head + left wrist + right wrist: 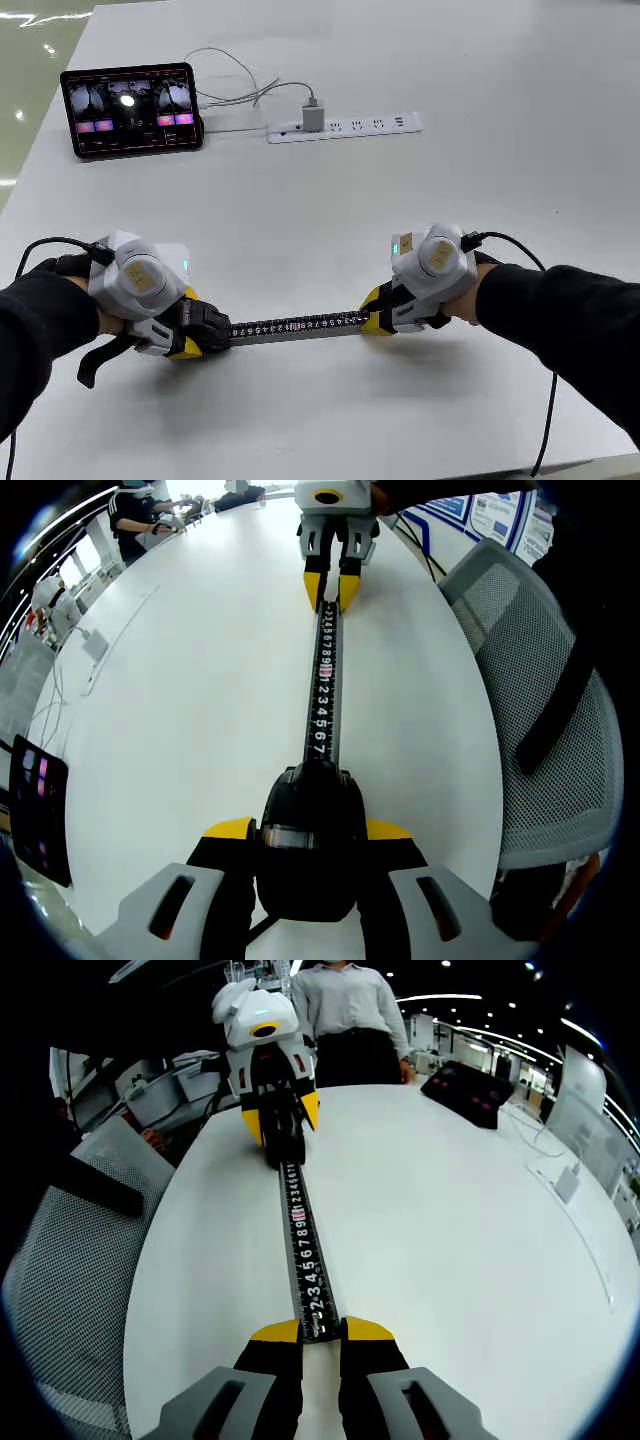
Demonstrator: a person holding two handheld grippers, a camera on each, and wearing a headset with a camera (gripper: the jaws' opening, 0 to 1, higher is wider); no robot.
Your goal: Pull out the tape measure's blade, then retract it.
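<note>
My left gripper [192, 338] [305, 830] is shut on the black tape measure case [310, 840] [205, 325] at the near left of the white table. The numbered blade [297, 324] [322, 690] [303, 1250] stretches flat across the table to my right gripper [375, 312] [320, 1332], which is shut on the blade's end hook. In the left gripper view the right gripper [333, 580] shows at the far end of the blade. In the right gripper view the left gripper [278, 1120] shows with the case [280, 1135] between its jaws.
A tablet [132, 108] with a lit screen stands at the back left of the table [330, 220]. A white power strip [345, 126] with a charger and cable lies behind the grippers. A mesh chair [545, 730] stands beside the table, and a person [345, 1010] stands at its far side.
</note>
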